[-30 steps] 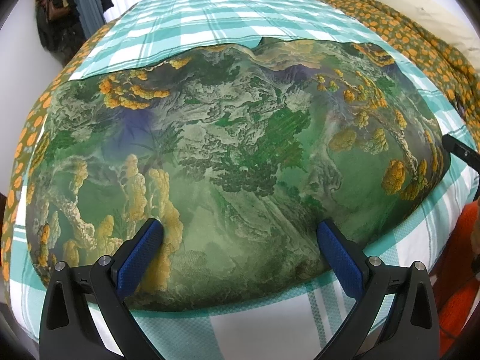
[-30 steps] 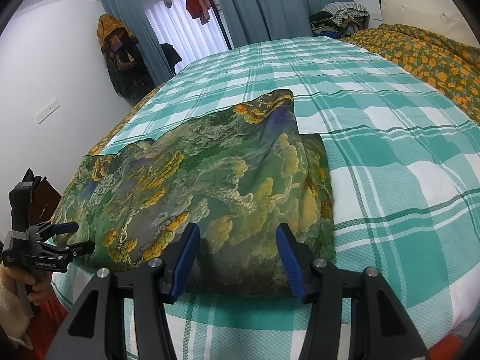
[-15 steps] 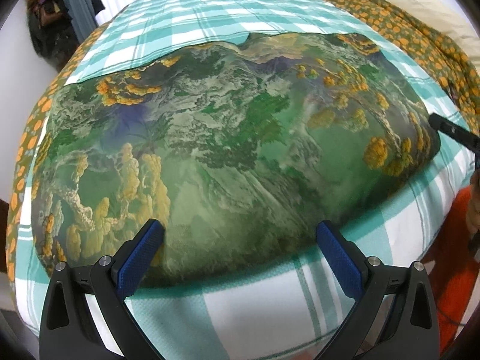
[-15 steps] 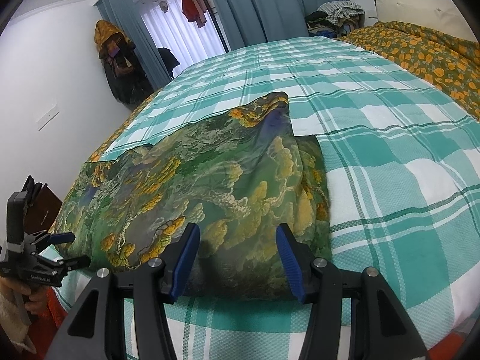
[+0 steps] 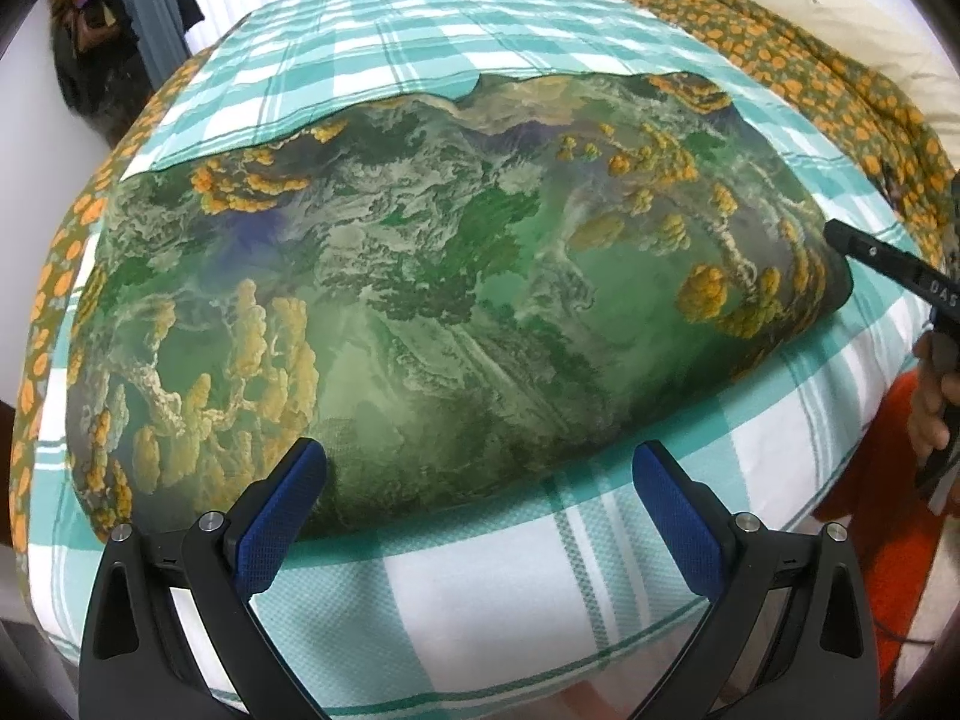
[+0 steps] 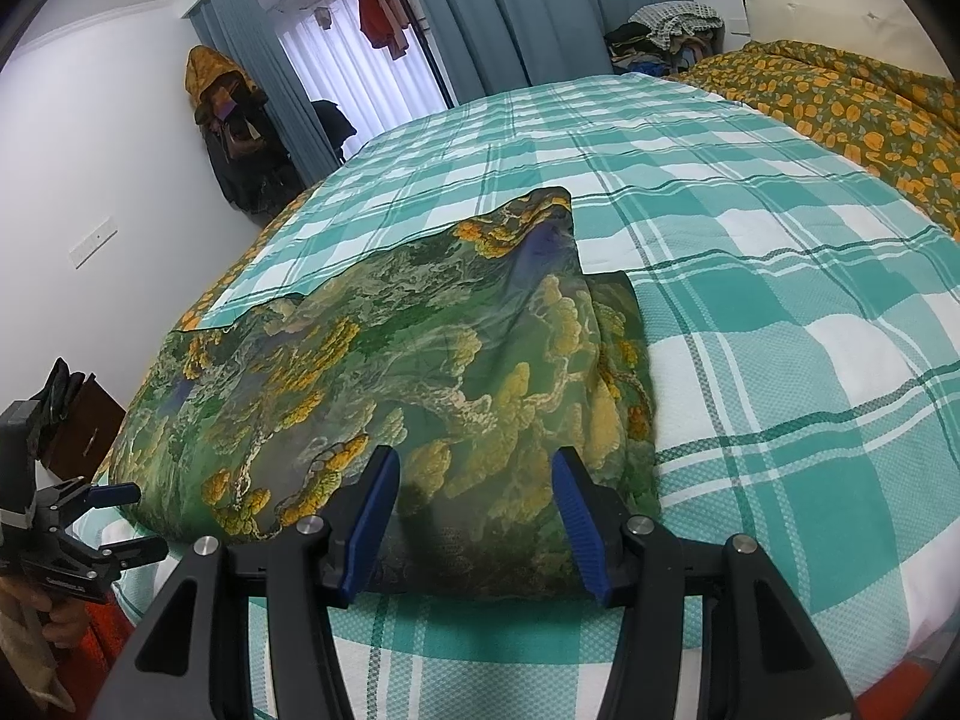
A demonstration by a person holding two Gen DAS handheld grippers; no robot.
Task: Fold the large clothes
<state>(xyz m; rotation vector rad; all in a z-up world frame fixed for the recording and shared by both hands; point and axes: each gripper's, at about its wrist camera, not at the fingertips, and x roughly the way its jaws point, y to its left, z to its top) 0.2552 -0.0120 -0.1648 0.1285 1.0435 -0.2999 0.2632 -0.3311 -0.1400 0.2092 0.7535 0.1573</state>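
Observation:
A large green garment (image 5: 432,300) with yellow and purple landscape print lies folded flat on the bed's green-and-white checked cover (image 5: 480,600). It also shows in the right wrist view (image 6: 420,372). My left gripper (image 5: 474,492) is open and empty, just off the garment's near edge. My right gripper (image 6: 474,504) is open and empty, its fingertips over the garment's near right corner. The left gripper also shows at the far left of the right wrist view (image 6: 114,516). The right gripper's tip shows at the right edge of the left wrist view (image 5: 870,258).
An orange-flowered quilt (image 6: 852,108) lies along the bed's far right side. Blue curtains (image 6: 528,12) and a pile of clothes (image 6: 666,30) stand behind the bed. Bags hang on the left wall (image 6: 234,120). A brown cabinet (image 6: 84,426) stands beside the bed.
My left gripper has drawn back from the garment toward the bed's near edge, staying open. The right gripper has barely moved.

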